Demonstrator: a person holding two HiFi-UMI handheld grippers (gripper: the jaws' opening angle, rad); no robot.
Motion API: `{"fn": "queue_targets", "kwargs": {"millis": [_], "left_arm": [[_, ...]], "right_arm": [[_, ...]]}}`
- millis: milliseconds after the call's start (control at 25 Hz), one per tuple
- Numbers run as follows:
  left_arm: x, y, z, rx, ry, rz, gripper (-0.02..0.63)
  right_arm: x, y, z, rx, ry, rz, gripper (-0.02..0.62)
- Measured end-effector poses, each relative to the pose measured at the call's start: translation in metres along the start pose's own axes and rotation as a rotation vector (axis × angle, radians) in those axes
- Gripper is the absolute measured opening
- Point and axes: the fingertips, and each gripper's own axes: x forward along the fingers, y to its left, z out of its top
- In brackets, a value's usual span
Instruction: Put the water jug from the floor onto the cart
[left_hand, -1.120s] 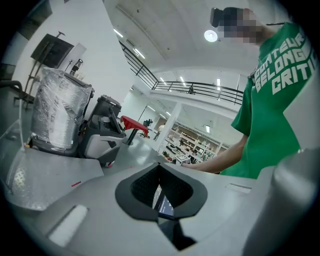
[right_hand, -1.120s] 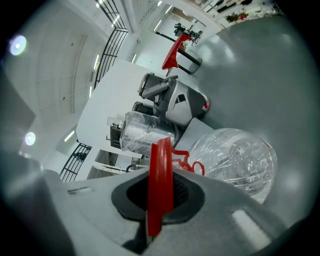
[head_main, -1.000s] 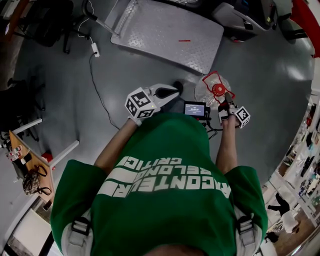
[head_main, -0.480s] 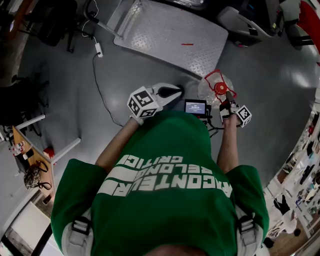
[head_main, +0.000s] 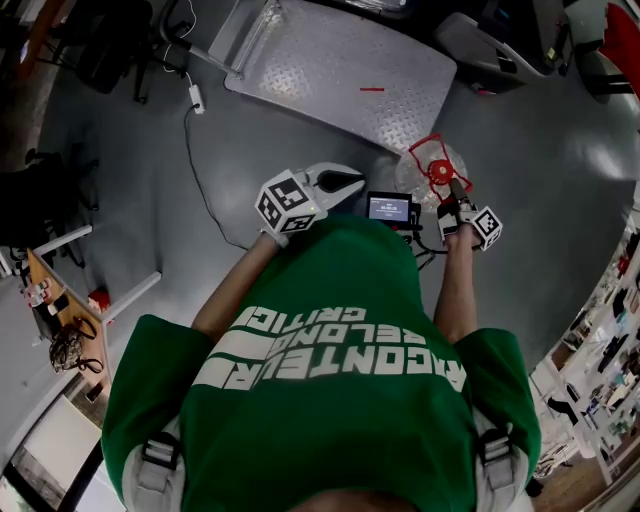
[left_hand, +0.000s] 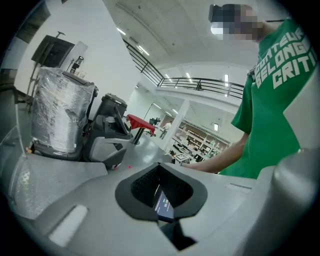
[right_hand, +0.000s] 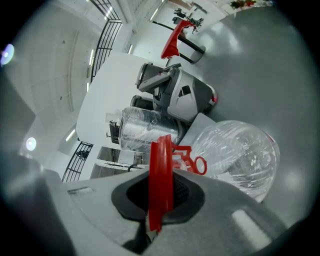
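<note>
Clearly the water jug (head_main: 428, 178) is in hand but not yet on the cart (head_main: 330, 60). It sits at about 1 o'clock from the person in the head view, just beside the near edge of the cart's bare diamond-plate deck. The right gripper (right_hand: 160, 197) has its fingers clamped on the jug's thin red handle (right_hand: 161, 165), which stands edge-on between the dark pads. The clear, ribbed body bulges beyond them at 2 o'clock in the right gripper view. Gripping the handle rather than the wide, slick body makes sense, since closed fingers could never span that body. The jug seems to hang from the handle, though I cannot tell whether its base is clear of the grey floor (head_main: 250, 140). The left gripper (head_main: 340, 183) has its fingers closed on nothing and points across the person's front toward a small lit screen (head_main: 389, 208). It looks parked out of the way, perhaps ready to steady the jug. The deck lies at 11 o'clock from the jug, so the next move is likely a lift up and over that edge. A plastic-wrapped bundle (right_hand: 147, 130) fills the cart's far end, which leaves the near part of the deck as the landing spot.
</note>
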Motion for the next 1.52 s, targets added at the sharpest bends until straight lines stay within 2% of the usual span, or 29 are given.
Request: {"fn": "queue_targets", "kwargs": {"millis": [280, 720, 1520], "left_arm": [[0.005, 0.01, 0.002, -0.016, -0.002, -0.007, 0.006], [-0.014, 0.051, 0.025, -0.013, -0.024, -0.012, 0.006], [-0.09, 0.123, 0.042, -0.036, -0.079, 0.019, 0.006]], "right_arm": [[0.013, 0.002, 0.007, -0.006, 0.005, -0.012, -0.003], [0.046, 0.026, 0.008, -0.005, -0.003, -0.018, -0.005], [0.133, 0.084, -0.021, -0.051, 0.026, -0.015, -0.005]]}}
